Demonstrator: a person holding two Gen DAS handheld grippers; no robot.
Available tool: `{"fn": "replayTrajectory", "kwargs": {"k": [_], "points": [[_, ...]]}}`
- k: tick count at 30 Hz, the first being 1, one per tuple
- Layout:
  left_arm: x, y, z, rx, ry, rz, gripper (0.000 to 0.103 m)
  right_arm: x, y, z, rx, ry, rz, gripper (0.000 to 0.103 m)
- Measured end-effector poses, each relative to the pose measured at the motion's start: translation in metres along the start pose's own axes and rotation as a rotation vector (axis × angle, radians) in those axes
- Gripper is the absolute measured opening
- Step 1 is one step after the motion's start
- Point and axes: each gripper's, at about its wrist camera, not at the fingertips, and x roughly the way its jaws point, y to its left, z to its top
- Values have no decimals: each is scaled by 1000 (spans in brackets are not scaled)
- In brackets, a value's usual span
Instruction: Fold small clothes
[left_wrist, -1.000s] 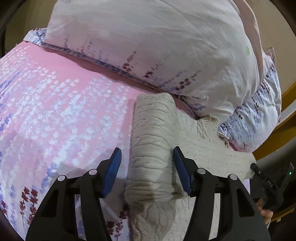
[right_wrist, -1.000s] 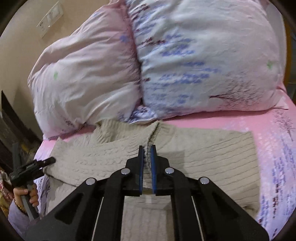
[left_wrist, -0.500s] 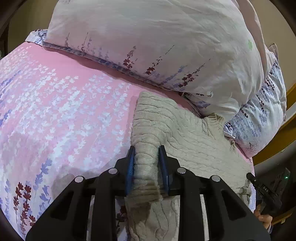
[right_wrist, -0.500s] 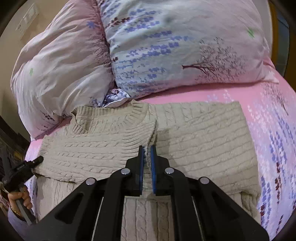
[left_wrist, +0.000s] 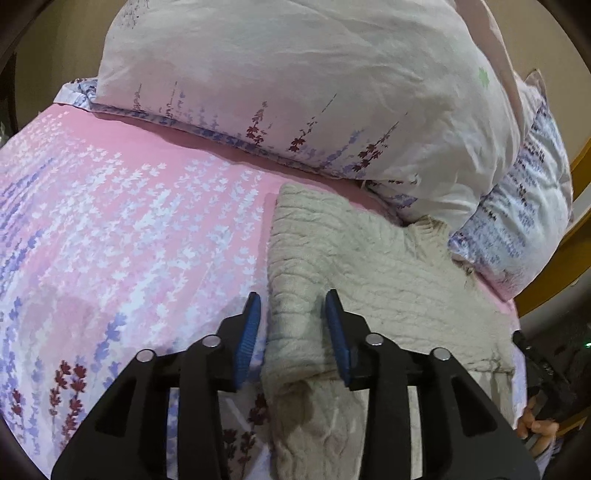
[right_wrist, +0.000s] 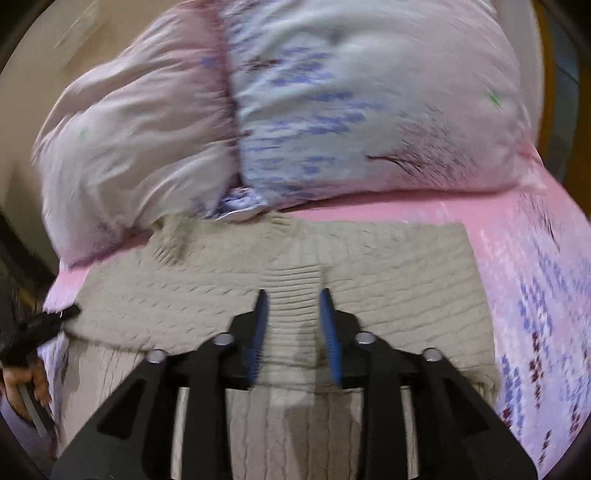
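Observation:
A cream cable-knit sweater (left_wrist: 369, 280) lies flat on the pink flowered bedsheet (left_wrist: 129, 221), its upper part folded over the lower part. My left gripper (left_wrist: 291, 336) is open, its blue pads astride the sweater's folded left edge. In the right wrist view the sweater (right_wrist: 388, 273) spreads across the bed, and my right gripper (right_wrist: 293, 332) is open just above the ribbed cuff (right_wrist: 291, 284) of a folded-in sleeve at the middle. The other gripper and a hand show at each view's edge.
Two big pillows (left_wrist: 314, 92) (right_wrist: 351, 110) press against the sweater's collar end at the head of the bed. A wooden bed frame (left_wrist: 576, 236) runs at the far right. The sheet (right_wrist: 535, 277) extends to the right of the sweater.
Both grippers have opened: the left let go of the sweater's folded edge, the right let go of the sleeve cuff, which now lies flat. The right view is blurred with motion.

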Motion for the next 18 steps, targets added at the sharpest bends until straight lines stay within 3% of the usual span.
{"fn": "replayTrajectory", "kwargs": {"k": [2,5,7,10,15,18], "points": [[0,1,-2,2,3,3,37,4,4,-1,-15,35,-44,41],[-3,1,-7,-2,3,-8,37,13,-10,-5,62,97,10,38],[-3,1,-10,-2,2,-14,36,22,-16,-11,87,141,26,21],[0,-1,-13,25,-2,-1,18,21,-15,-15,57,121,13,6],[0,0,-15,43,-17,14,15,26,-28,-12,105,133,-11,4],[-6,0,-15,44,-26,19,22,17,-23,-11,90,104,-28,14]]}}
